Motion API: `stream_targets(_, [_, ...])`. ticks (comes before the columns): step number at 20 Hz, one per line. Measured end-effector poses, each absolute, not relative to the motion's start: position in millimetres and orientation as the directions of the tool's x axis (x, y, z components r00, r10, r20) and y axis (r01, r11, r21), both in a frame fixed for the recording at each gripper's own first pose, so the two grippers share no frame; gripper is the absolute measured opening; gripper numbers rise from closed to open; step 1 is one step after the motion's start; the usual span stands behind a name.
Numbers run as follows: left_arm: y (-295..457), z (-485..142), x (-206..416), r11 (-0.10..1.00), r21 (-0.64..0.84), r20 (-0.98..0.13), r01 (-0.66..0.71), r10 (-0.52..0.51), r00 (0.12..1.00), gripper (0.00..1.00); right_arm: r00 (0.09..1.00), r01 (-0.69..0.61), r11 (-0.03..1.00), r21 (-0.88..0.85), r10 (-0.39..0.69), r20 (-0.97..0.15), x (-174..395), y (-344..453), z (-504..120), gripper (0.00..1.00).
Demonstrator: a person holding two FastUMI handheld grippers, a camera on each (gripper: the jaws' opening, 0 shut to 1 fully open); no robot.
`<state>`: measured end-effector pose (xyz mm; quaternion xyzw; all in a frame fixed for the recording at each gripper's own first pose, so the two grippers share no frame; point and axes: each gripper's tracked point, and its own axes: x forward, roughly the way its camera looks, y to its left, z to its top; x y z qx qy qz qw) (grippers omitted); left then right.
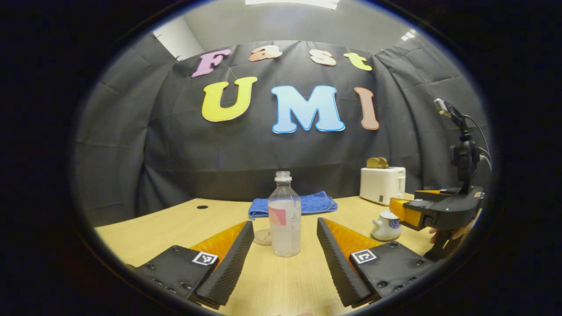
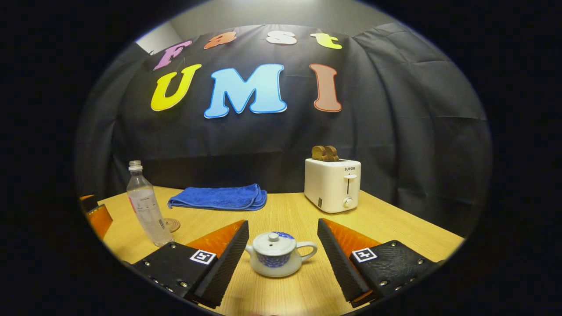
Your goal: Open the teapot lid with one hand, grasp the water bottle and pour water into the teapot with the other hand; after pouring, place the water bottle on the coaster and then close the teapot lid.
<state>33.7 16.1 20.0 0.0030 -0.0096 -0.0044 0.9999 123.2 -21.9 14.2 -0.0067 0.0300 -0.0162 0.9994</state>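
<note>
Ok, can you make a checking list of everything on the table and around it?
Surface: wooden table, dry, with a small dark hole.
Job's things: bottle upright, capped; coaster behind it, bare; teapot with lid on.
Clutter: blue towel folded; toaster holding bread.
Grippers: left gripper open, bottle between its fingers, untouched; right gripper open around teapot.
Cables: wires on the right gripper.
Surroundings: black cloth wall.

A black cloth wall (image 2: pixel 395 131) is hanging behind a wooden table (image 2: pixel 285 210). A ceiling light (image 1: pixel 292 2) is shining above.
</note>
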Motion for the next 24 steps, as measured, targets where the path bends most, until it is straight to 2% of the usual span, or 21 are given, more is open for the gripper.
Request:
stream_targets(4, [18,17,37,1.0,0.008,0.011,0.007,-0.008,1.0,1.0,0.997,0.018,0.999,-0.048,-0.021,-0.072,139,-19,8,0.97])
stream_targets(9, [23,14,39,1.0,0.013,0.01,0.003,-0.003,1.0,1.0,0.996,0.018,1.0,0.005,-0.017,-0.089,152,-20,3,0.87])
stream_targets(10, [24,14,40,1.0,0.012,0.01,0.003,-0.003,1.0,1.0,0.995,0.021,1.0,0.009,-0.02,-0.094,154,-20,2,0.7])
stream_targets(11, [24,15,40,1.0,0.012,0.011,0.002,-0.002,1.0,1.0,0.994,0.021,1.0,0.002,-0.02,-0.105,155,-21,-1,0.66])
stream_targets(13, [23,15,40,1.0,0.016,0.013,0.005,-0.005,1.0,1.0,0.99,0.011,1.0,-0.017,-0.014,-0.142,151,-18,-8,0.65])
stream_targets(15, [24,15,40,1.0,0.02,0.014,0.004,-0.004,1.0,1.0,0.99,0.007,1.0,-0.031,-0.011,-0.14,158,-17,-9,0.25])
stream_targets(19, [25,14,41,1.0,0.021,0.009,0.005,-0.005,1.0,1.0,0.99,0.007,0.999,-0.037,-0.012,-0.139,150,-14,-15,0.26])
stream_targets(20, [25,13,41,1.0,0.025,0.009,0.003,-0.003,1.0,1.0,0.99,0.001,0.999,-0.042,-0.007,-0.14,161,-18,-9,0.08])
stream_targets(24, [24,16,44,1.0,0.001,0.027,0.01,-0.01,1.0,1.0,0.992,-0.022,0.999,-0.026,0.018,-0.124,155,-13,-5,0.07])
